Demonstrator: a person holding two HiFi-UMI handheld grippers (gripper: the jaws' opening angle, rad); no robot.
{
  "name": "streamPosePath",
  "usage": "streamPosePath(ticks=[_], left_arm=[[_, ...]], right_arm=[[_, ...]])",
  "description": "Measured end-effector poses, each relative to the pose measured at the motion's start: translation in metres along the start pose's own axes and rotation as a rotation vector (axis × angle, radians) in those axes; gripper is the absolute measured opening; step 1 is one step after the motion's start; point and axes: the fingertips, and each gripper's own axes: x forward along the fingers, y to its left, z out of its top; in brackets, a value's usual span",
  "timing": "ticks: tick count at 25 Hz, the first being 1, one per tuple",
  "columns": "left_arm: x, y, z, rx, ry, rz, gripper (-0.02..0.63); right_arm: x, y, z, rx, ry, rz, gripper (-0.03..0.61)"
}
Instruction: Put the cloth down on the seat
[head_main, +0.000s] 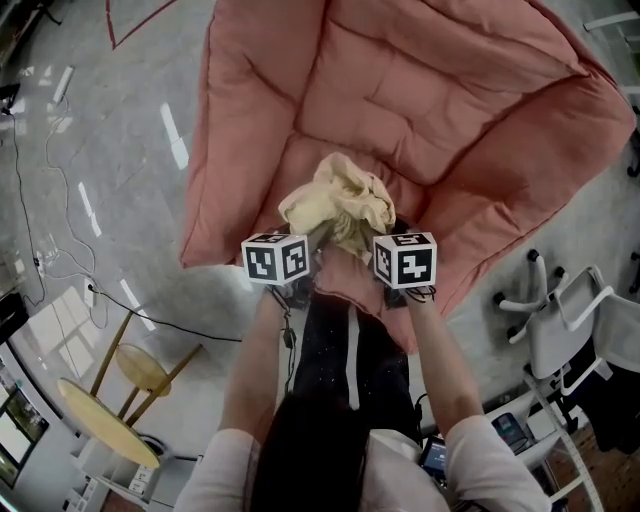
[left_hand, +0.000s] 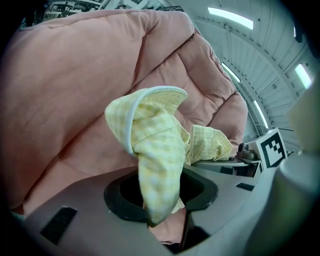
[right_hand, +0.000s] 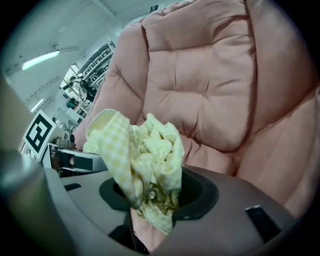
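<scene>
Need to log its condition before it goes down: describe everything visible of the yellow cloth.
The cloth is pale yellow with a fine white check. It looks like soft, thin woven fabric, with a pale bound hem curving along one edge. It is crumpled into a loose bunch that stands up between the two grippers. The left gripper pinches one end and the right gripper the other, jaws closed on fabric. It is over the pink quilted seat; whether it touches the seat cannot be told.

- A large pink quilted seat (head_main: 440, 110), deeply padded with stitched seams, stands on a glossy grey floor (head_main: 120, 150).
- On the floor beside it: a black cable (head_main: 180, 328), a round wooden stool (head_main: 142, 368) and a white chair (head_main: 570, 340).
</scene>
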Motion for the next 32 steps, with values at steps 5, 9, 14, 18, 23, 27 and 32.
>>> streamPosePath(ticks=[5,9,14,18,23,27,32], left_arm=[[0.015,0.02,-0.009,-0.005,0.055,-0.002,0.164],[0.026,0.03,-0.013,-0.005,0.083,0.012,0.164],[0.043,0.041,-0.023,-0.066,0.099,0.019,0.164],[0.049,0.05,-0.027,-0.081,0.104,0.042,0.164],[0.061,0.058,-0.032,-0.095,0.123,0.059,0.164],[0.068,0.065,-0.032,-0.068,0.128,0.099,0.164],[0.064,0.065,-0.033,-0.035,0.098,0.126,0.17]], right_arm=[[0.022,-0.006,-0.014,0.021,0.032,0.013,0.199],[0.037,-0.011,-0.019,0.034,0.046,0.005,0.198],[0.053,-0.021,-0.028,0.027,0.078,-0.008,0.199],[0.061,-0.024,-0.031,0.034,0.092,-0.017,0.199],[0.074,-0.028,-0.037,0.023,0.114,-0.042,0.199],[0.081,-0.03,-0.038,0.007,0.107,-0.065,0.201],[0.08,-0.026,-0.038,0.024,0.098,-0.03,0.232]])
